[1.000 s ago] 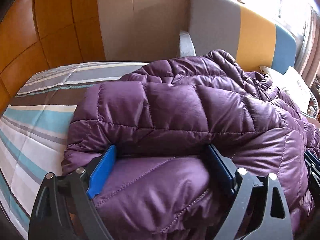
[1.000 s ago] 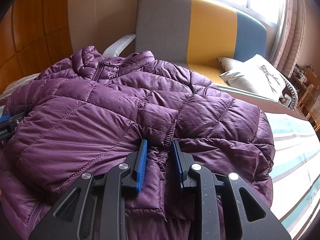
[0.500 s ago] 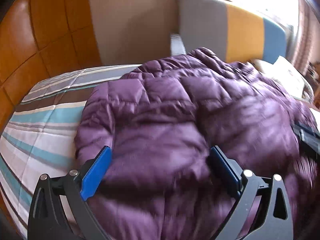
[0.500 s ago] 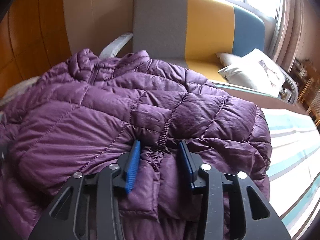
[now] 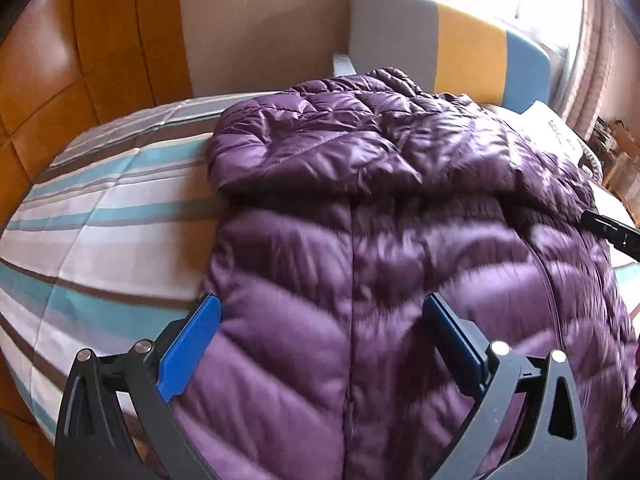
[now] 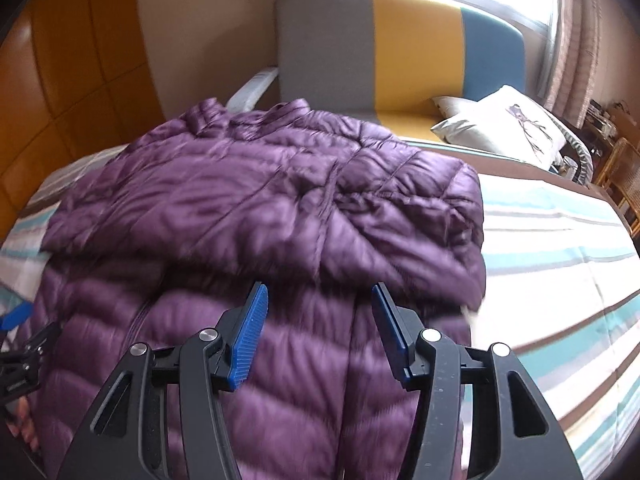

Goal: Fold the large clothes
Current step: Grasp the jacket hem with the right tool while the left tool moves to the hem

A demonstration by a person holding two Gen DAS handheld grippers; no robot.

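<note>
A glossy purple quilted down jacket (image 5: 400,240) is spread over the striped blue, white and brown bedspread (image 5: 100,216), which serves as the landmark here: the jacket lies across the middle of it, with the collar end toward the grey, yellow and blue headboard (image 6: 400,48) and a white cushion (image 6: 504,124) beyond the bedspread's far right corner. The upper part of the jacket is seen doubled over the lower part, the folded edge running across both views. The left gripper (image 5: 320,340) is held above the lower panel with its jaws spread wide and nothing pinched. The jaws of the right gripper (image 6: 318,332) have just been opening; fabric lies beneath them, but no pad appears to press on it, though motion blur makes this uncertain. The jacket is judged light, puffy and springy, with a slick shell likely to slide and to rebound from any crease. A hold is best taken at a stitched seam or at the hem corners near the bedspread's near edge, where thinner fabric can be pinched firmly.
</note>
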